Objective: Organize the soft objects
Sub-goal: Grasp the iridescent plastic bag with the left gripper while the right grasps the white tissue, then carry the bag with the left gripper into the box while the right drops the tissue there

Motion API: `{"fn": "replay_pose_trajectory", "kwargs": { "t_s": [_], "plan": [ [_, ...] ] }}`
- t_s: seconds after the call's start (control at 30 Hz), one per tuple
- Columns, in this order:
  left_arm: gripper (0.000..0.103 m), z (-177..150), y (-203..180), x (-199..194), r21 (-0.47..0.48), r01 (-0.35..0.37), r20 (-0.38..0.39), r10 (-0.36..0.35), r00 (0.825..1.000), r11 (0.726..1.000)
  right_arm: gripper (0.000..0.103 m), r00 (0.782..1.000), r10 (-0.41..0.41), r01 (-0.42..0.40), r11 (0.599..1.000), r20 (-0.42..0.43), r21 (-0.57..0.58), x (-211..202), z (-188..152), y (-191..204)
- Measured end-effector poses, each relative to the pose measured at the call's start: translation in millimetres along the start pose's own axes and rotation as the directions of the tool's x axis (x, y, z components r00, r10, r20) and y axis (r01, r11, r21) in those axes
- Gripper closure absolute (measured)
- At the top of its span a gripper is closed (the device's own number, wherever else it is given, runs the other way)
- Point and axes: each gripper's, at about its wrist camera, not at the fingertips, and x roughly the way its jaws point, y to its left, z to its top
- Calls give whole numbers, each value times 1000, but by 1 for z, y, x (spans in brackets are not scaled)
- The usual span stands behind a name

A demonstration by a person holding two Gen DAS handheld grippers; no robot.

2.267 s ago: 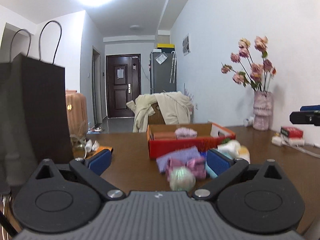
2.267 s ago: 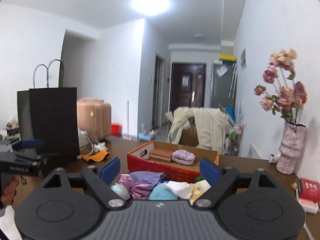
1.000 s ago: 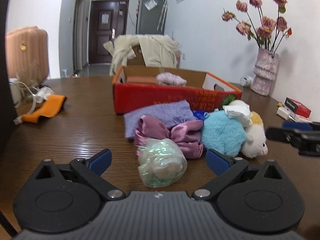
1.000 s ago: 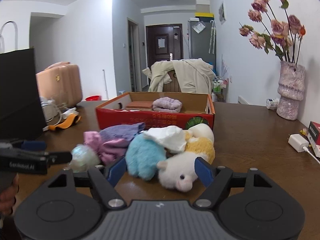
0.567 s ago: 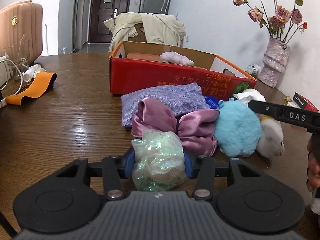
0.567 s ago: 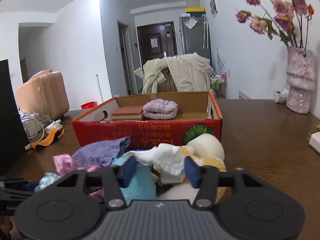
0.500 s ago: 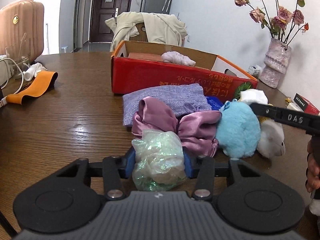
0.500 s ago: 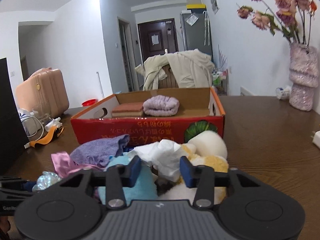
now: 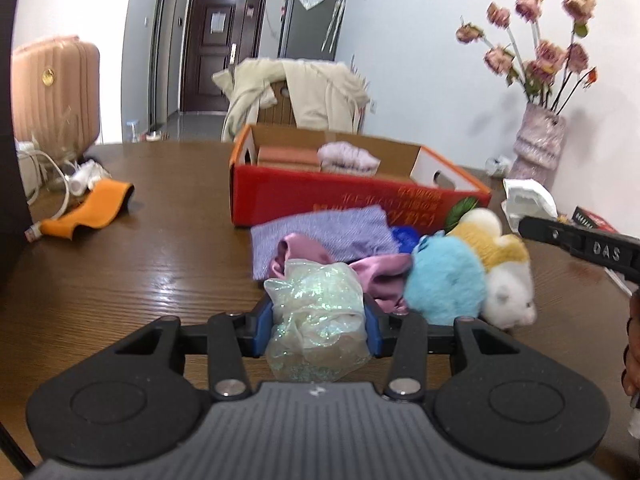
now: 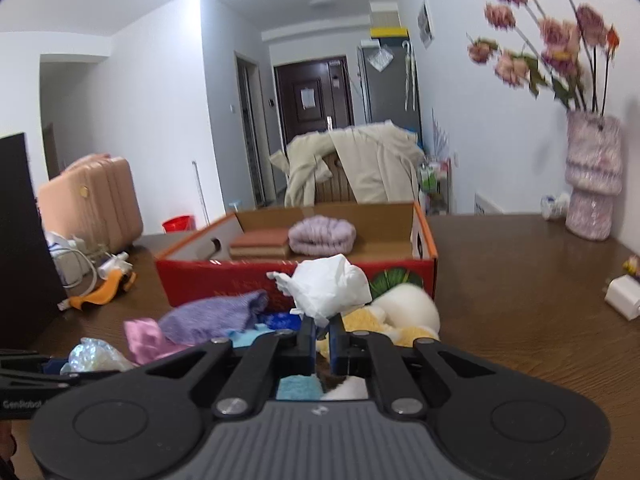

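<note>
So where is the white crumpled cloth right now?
The white crumpled cloth is pinched in the right gripper, held up above the plush toys, just in front of the red box.

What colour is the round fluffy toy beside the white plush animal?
Light blue fluffy toy; the left wrist view shows it best.

Each handheld gripper is built with a ribbed grey centre flanked by two black rounded housings with circular recesses. Black linkage arms are fastened by silver screws and end in blue-padded fingers [image 9: 262, 322]. White lettering "DAS" is seen on the right gripper [image 9: 580, 242].
</note>
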Motion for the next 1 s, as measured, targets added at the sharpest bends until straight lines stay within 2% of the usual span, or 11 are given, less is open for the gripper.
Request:
{"fn": "replay_pose_trajectory", "kwargs": {
  "t_s": [0.27,0.53,0.77,1.0],
  "plan": [
    [58,0,-15,-67,16,15,109,-17,994,1000,97,999,25,-22,998,43,-60,-79,-7,20],
    [58,-8,-29,-117,32,28,174,-34,984,999,97,998,28,-22,996,64,-86,-138,-21,35],
    [58,-16,-32,-141,34,33,207,-40,978,999,97,996,31,-23,995,87,-99,-164,-28,44],
    [58,-14,-33,-144,42,37,221,-45,974,998,97,995,32,-23,995,96,-99,-170,-27,43]
  ]
}}
